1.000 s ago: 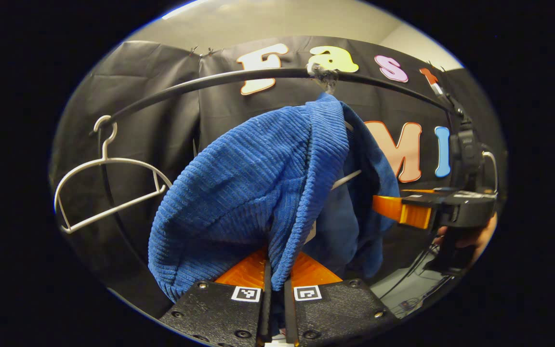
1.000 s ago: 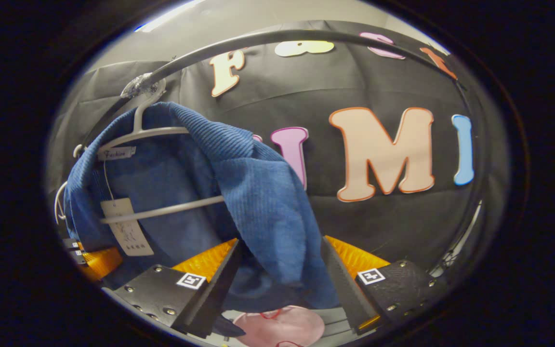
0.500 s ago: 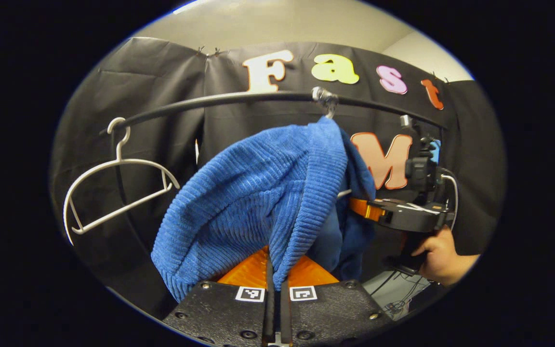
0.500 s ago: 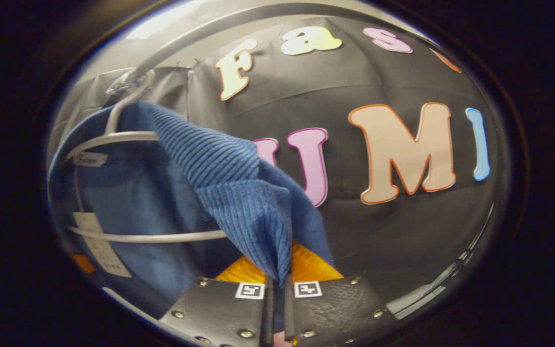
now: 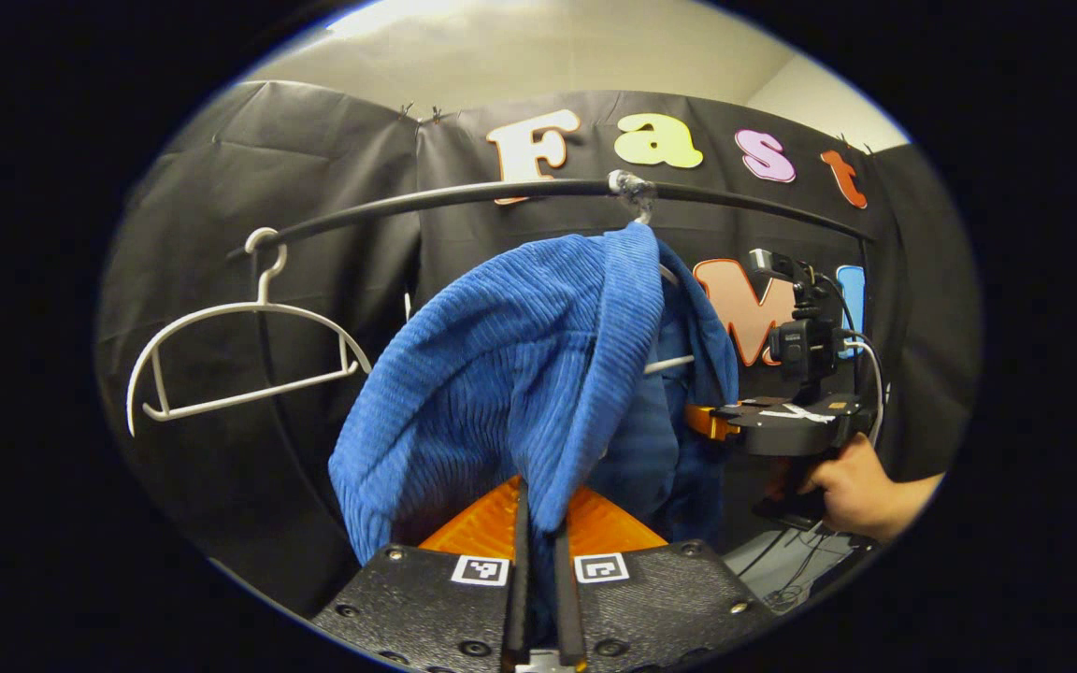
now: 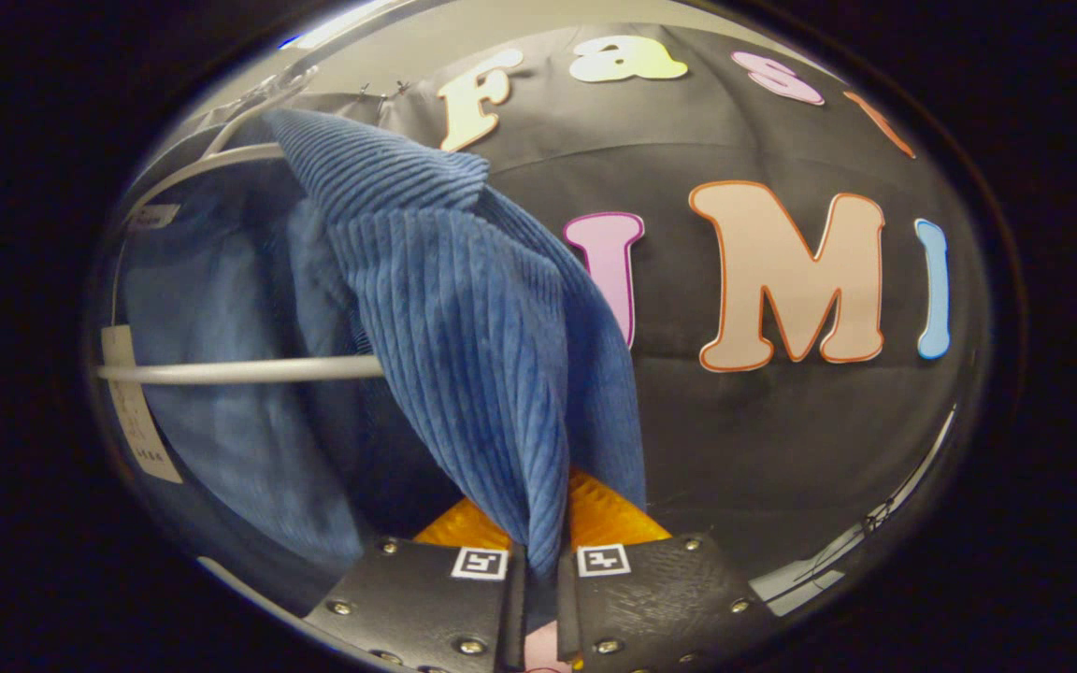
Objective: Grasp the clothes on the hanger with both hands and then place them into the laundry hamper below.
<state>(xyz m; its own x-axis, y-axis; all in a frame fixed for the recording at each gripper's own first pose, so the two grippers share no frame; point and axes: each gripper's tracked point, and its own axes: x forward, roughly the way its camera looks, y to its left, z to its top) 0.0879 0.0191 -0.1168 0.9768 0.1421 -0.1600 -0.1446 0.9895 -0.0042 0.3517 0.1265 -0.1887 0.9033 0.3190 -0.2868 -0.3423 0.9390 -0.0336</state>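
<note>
Two grippers each pinch a fold of the blue corduroy garment (image 5: 520, 374), which hangs on a white hanger (image 6: 239, 371) from the black rail (image 5: 464, 194). In the left gripper view, the left gripper (image 5: 538, 598) has its jaws pressed together on a ridge of the cloth that runs from the hook under the rail down to the fingers. Left of the garment on the rail hangs a bare white hanger (image 5: 239, 355), well apart from the cloth. Right of the garment, the right gripper (image 5: 702, 421) reaches into the cloth's far edge, and a hand (image 5: 852, 491) holds its grip below.

In the right gripper view, the right gripper (image 6: 538, 598) has its jaws closed on a hanging fold of the garment (image 6: 464, 355), the cloth stretched taut from the hanger's shoulder down into the fingers. The hanger's lower bar crosses behind that fold, and a paper tag (image 6: 132, 407) dangles at the garment's left edge, inside the collar area.
</note>
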